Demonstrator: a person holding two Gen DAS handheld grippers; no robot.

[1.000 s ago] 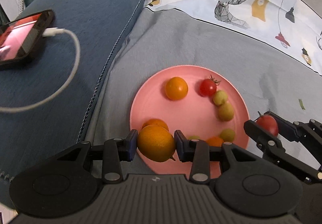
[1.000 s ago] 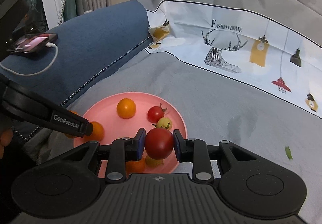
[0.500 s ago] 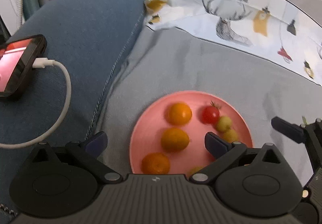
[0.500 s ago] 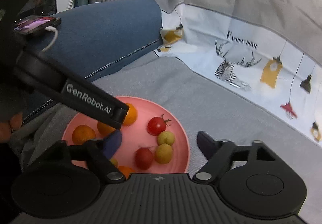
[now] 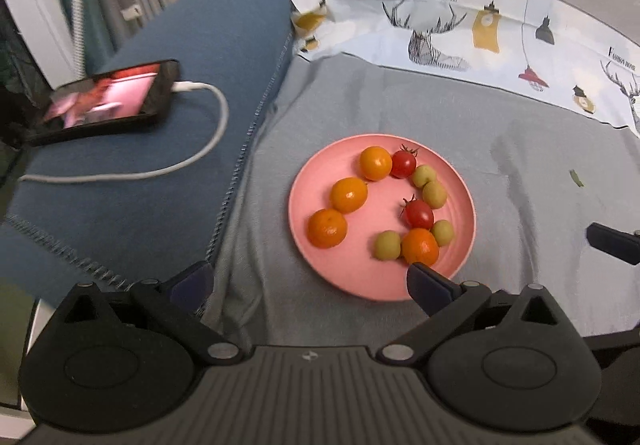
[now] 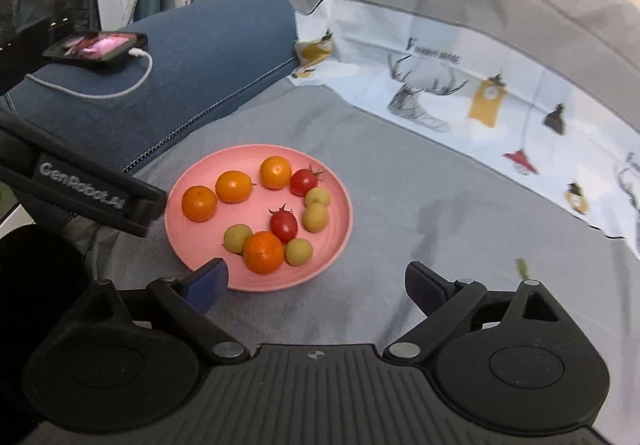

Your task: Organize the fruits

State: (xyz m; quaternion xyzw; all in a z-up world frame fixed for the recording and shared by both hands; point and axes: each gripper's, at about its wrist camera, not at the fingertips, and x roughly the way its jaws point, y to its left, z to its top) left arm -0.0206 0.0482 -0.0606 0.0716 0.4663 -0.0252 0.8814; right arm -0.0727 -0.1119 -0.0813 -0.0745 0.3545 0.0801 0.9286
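A pink plate (image 5: pixel 380 277) (image 6: pixel 256 283) lies on grey cloth. It holds several oranges, such as one (image 5: pixel 348 195) (image 6: pixel 233 186) at its left, two red cherry tomatoes (image 5: pixel 419 213) (image 6: pixel 283 225) and several small green fruits (image 5: pixel 387 245) (image 6: pixel 237 238). My left gripper (image 5: pixel 308 281) hangs open and empty over the plate's near left edge; its arm (image 6: pixel 92 193) crosses the right wrist view. My right gripper (image 6: pixel 316 281) is pulled back at the plate's near right, its jaws opening with nothing between them. One of its fingers (image 5: pixel 612 243) shows at the left wrist view's right edge.
A lit phone (image 5: pixel 104 101) (image 6: pixel 96 45) with a white cable (image 5: pixel 208 141) rests on a blue cushion (image 5: pixel 160 185) left of the plate. A printed cloth (image 5: pixel 460 25) rises behind. A small green scrap (image 5: pixel 576 177) (image 6: pixel 522 267) lies on the grey cloth at the right.
The left gripper let go of an orange and the right let go of a red tomato; both fruits now lie on the plate. Both grippers opened and drew back and up.
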